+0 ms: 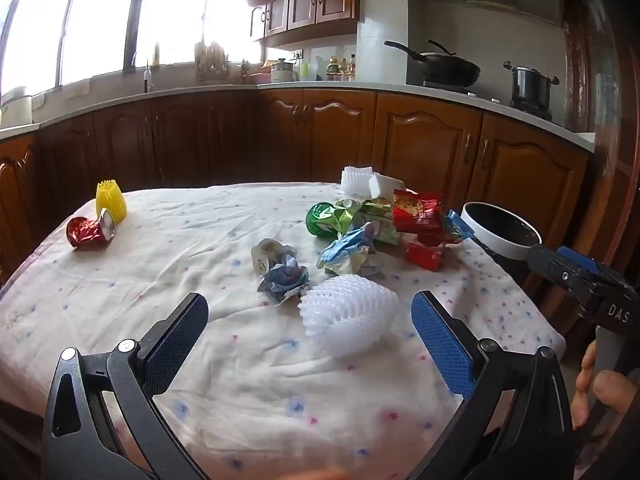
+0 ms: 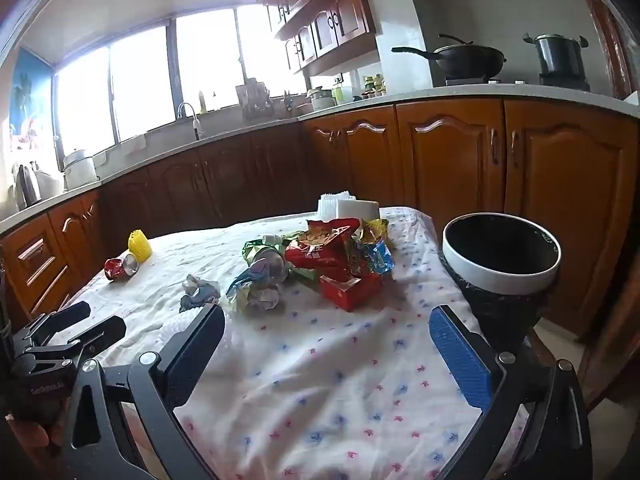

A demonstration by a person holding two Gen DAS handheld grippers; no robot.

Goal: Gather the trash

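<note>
Two open grippers, nothing held. From my left gripper (image 1: pixel 310 336), jaws wide apart, the white foam net (image 1: pixel 348 318) lies just ahead, right of centre, long axis slanting. From my right gripper (image 2: pixel 328 346), also spread, it hides behind the left finger; the bin (image 2: pixel 502 276) stands beside the table (image 2: pixel 320 380).

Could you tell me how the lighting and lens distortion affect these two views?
Left wrist view: the windows are blown out to white, the cabinets below them dark, the counter edge bowed by the fisheye. Right wrist view: the windows glare too, black vignette fills the corners, and the trash bin interior is too dark to read.
</note>
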